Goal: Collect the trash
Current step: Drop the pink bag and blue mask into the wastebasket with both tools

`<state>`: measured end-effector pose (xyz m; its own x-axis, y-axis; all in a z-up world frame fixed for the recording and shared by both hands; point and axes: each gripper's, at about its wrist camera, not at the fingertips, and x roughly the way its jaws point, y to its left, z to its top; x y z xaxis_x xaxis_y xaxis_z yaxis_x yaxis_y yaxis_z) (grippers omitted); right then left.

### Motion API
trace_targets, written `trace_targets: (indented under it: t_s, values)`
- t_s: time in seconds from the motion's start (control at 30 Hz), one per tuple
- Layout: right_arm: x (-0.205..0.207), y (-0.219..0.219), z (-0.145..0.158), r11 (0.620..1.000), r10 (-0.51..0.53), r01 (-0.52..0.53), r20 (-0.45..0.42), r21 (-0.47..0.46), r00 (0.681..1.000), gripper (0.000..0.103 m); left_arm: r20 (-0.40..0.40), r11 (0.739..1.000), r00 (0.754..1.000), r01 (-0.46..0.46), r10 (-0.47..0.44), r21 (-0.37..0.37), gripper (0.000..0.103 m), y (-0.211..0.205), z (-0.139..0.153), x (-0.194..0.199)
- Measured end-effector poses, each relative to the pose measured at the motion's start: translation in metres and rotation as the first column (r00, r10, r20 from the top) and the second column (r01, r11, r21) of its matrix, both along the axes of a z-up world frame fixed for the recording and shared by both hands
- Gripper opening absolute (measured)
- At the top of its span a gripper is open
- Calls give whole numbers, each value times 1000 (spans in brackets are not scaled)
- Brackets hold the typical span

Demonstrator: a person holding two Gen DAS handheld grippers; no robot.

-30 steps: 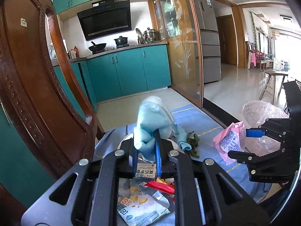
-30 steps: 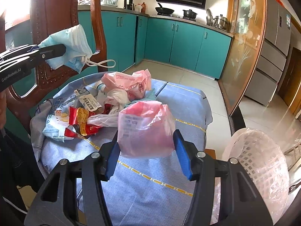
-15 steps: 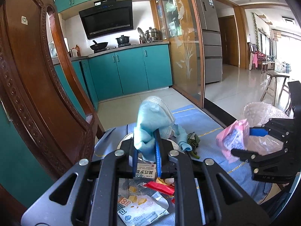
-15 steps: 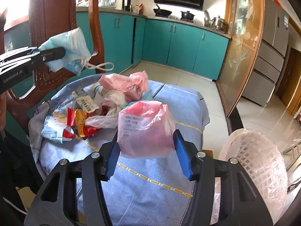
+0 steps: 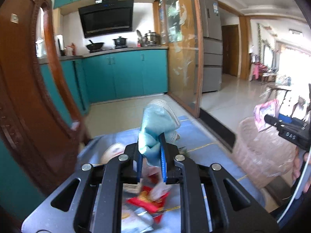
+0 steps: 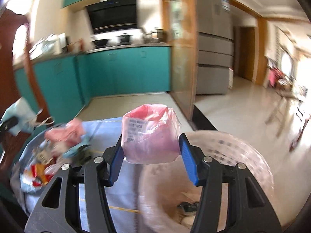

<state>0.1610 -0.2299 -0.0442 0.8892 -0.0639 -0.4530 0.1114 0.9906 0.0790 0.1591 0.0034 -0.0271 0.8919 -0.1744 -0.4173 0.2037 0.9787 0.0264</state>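
Observation:
My left gripper [image 5: 150,155] is shut on a light blue face mask [image 5: 155,124], held above the blue-clothed stool [image 5: 194,136]. My right gripper [image 6: 151,153] is shut on a puffy pink plastic bag [image 6: 149,134] and holds it over the near rim of the bag-lined white trash basket [image 6: 243,155]. The basket also shows in the left wrist view [image 5: 260,151], with the right gripper [image 5: 272,120] and pink bag [image 5: 266,112] above it. More trash lies on the stool: red snack wrappers [image 6: 38,172], a pink bag [image 6: 66,134], and wrappers [image 5: 149,200] under my left gripper.
A carved wooden chair back [image 5: 29,97] rises at the left. Teal kitchen cabinets [image 5: 126,73], a glass partition [image 5: 182,58] and a fridge [image 5: 211,48] stand behind. Tiled floor [image 5: 233,101] spreads to the right. Some trash lies inside the basket [image 6: 188,207].
My right gripper swung right with the pink bag, from above the stool to over the basket. My left gripper, still holding the mask, shifted right as well. Both views are motion-blurred.

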Motion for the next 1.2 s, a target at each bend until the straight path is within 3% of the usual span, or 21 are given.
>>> trace_targets:
  t_s: [0.2,0.37,0.47,0.6,0.67,0.7,0.73,0.8,0.9,1.03,1.1,1.2]
  values:
    - [-13,-40,-11,995,-88,90,-38,40,995,55,-64,976,984,155,-166,-155,16,-37,-5,18]
    - [-24,-56,-19,989,-144,146,-74,15,987,55,-82,942,949,287,-304,-175,16,-88,-11,25]
    - [-28,-73,-26,979,-194,199,-114,31,974,55,-99,907,911,378,-400,-185,16,-130,-14,35]
    - [-33,-85,-29,974,-219,224,-125,29,968,55,-131,845,843,490,-522,-214,16,-173,-28,48]
    - [-34,-84,-30,975,-222,224,-122,1,967,56,-159,810,802,531,-575,-249,20,-190,-35,55]
    - [-32,-81,-30,975,-222,223,-123,-5,967,58,-169,803,792,543,-587,-247,31,-197,-37,59]
    - [-31,-81,-32,976,-217,217,-128,-11,968,61,-179,808,793,541,-582,-231,47,-202,-40,59]
    - [-25,-80,-34,979,-202,203,-147,-6,968,73,-183,827,811,518,-556,-217,56,-202,-41,60]
    - [-18,-74,-38,987,-156,161,-176,13,972,74,-180,843,831,483,-526,-236,58,-185,-34,66]
    - [-12,-57,-35,995,-86,91,-170,25,982,74,-146,881,882,410,-449,-236,64,-151,-21,65]
    - [-7,-45,-34,998,10,1,-175,59,984,74,-136,904,906,367,-401,-217,66,-135,-15,63]
    - [7,-10,-43,985,168,-154,-238,78,956,74,-121,938,940,294,-318,-183,69,-106,-9,58]
